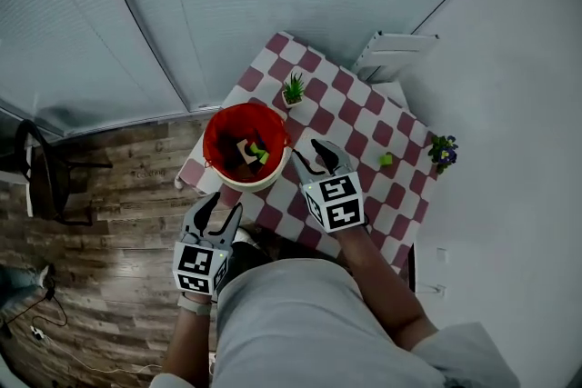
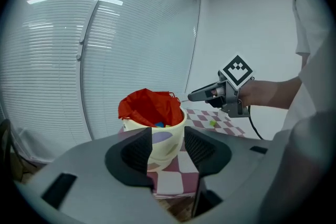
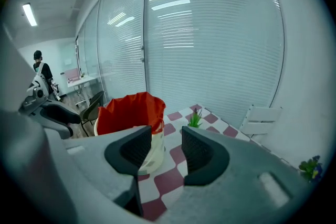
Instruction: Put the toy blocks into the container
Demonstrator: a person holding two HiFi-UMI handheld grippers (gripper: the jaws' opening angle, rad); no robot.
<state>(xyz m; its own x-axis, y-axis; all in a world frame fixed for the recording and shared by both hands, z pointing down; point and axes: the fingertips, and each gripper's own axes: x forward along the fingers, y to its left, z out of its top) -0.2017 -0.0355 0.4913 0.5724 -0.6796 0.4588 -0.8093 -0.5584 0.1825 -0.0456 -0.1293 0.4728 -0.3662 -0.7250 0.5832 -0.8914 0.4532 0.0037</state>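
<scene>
Green toy block (image 1: pixel 386 159) is seen on the checkered counter (image 1: pixel 364 118), to the right of the right tongs (image 1: pixel 314 154), nearer them than the left tongs (image 1: pixel 223 206). Both tongs are held apart, empty. The red-lined bucket (image 1: pixel 245 118) stands left, holding blocks (image 1: pixel 255 152).

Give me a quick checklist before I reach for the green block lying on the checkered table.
1. Right gripper jaws apart, nothing between them: ok.
2. Left gripper jaws apart, nothing between them: ok.
3. Green block lies uncovered on the table: ok.
4. Container upright, mouth open: ok.
5. Room around the block: purple-flowered plant stands close, might get brushed: not ok.
6. Other blocks left outside the container: cannot tell.
</scene>
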